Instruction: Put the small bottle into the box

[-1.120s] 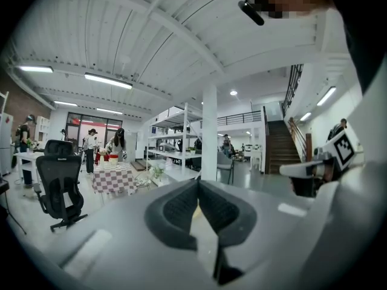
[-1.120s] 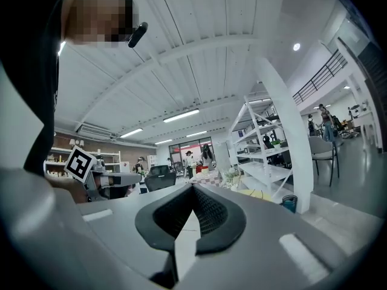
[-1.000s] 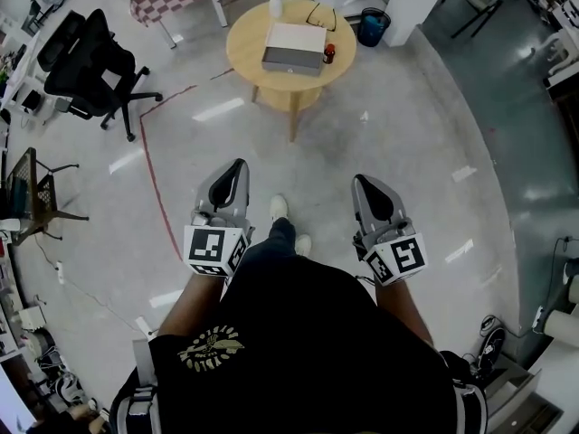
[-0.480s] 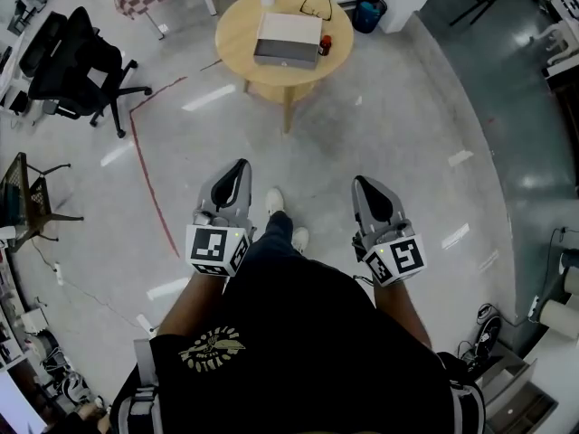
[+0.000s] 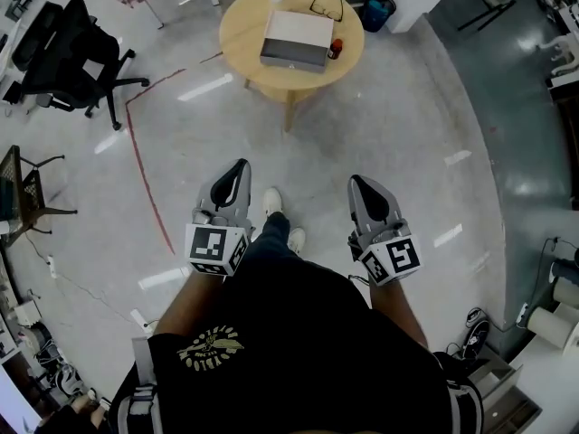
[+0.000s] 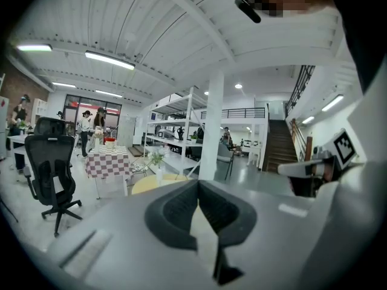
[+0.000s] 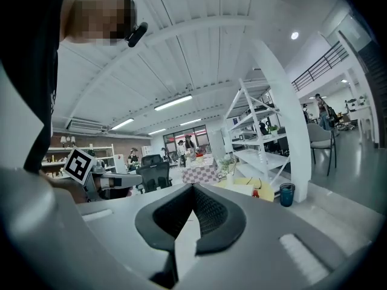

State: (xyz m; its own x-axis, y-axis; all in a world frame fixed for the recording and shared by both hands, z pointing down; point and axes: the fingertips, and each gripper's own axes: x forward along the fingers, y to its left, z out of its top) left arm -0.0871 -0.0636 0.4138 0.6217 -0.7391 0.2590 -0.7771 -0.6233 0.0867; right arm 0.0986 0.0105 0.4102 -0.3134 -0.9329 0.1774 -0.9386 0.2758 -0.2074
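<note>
Left tongs point(image 5: 239, 165) and right tongs point(image 5: 356, 181) side by side, both closed, empty.

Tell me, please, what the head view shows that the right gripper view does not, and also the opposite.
Only the head view: the red line on the floor and the person's white shoes.

Only the right gripper view: the ceiling lights and people standing far away.

Both: the round table, the small bottle on it, the blue bin, the black office chair and the left hand-held gripper.
</note>
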